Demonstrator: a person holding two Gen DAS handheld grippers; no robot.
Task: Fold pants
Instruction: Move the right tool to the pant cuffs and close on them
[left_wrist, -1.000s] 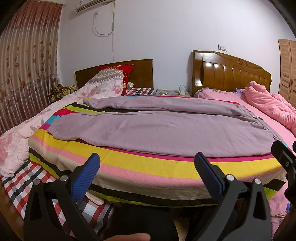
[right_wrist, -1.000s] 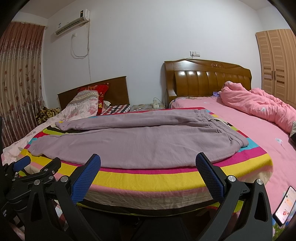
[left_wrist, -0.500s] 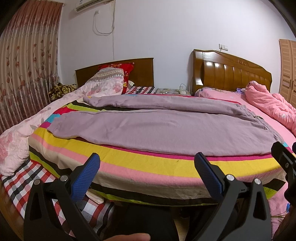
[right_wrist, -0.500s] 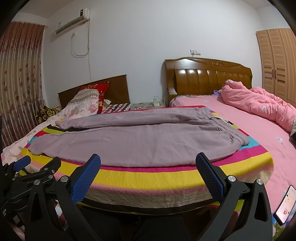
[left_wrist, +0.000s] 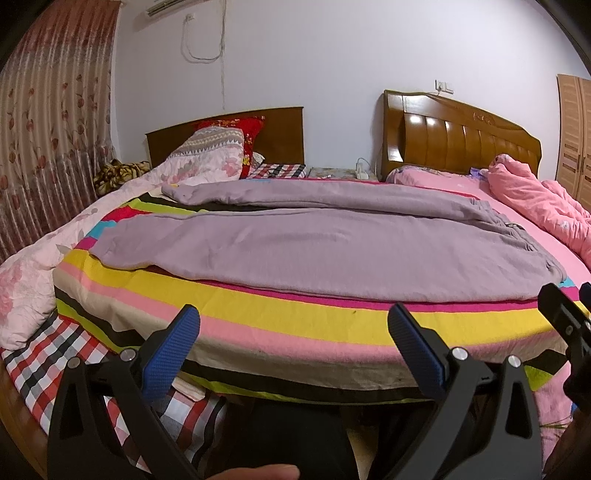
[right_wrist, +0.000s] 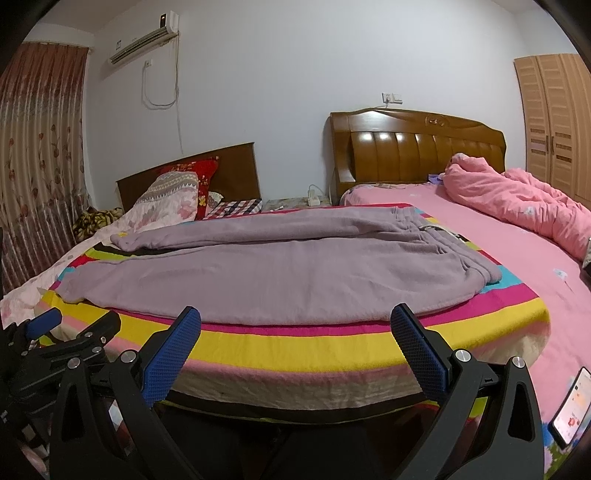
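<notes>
both grippers, left (left_wrist: 293, 332) and right (right_wrist: 295, 332), sit level at the bed edge, jaws spread wide, holding nothing. the pants (left_wrist: 314, 251) lie flat across the striped blanket (left_wrist: 295, 317), just ahead of them.

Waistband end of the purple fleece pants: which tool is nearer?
Right. The right tool faces the purple fleece pants toward their waistband; the left tool sits further toward the cuffs.

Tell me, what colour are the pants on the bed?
The pants are light purple, plain, clearest in the right wrist view.
</notes>
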